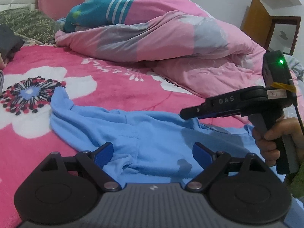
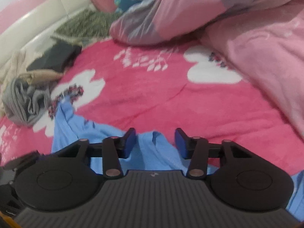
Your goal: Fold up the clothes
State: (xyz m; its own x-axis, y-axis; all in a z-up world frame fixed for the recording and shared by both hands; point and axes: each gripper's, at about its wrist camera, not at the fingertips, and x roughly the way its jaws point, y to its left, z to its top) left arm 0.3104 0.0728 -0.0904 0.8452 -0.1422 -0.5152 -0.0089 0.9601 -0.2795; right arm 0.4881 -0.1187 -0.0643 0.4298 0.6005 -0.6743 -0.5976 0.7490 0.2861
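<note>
Both views are evenly lit by soft, diffuse indoor light; its source lies outside the frames. The left wrist view is sharp, with faint shadows under the quilt at centre and a small green indicator light glaring at the right edge. The right wrist view is motion-blurred throughout, most in the upper left. Fisheye distortion bends the edges, and dark vignetting fills the upper corners.

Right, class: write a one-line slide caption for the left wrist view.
Open left tongs hover over a crumpled light blue garment on a pink floral blanket; right tongs reach in beside.
</note>
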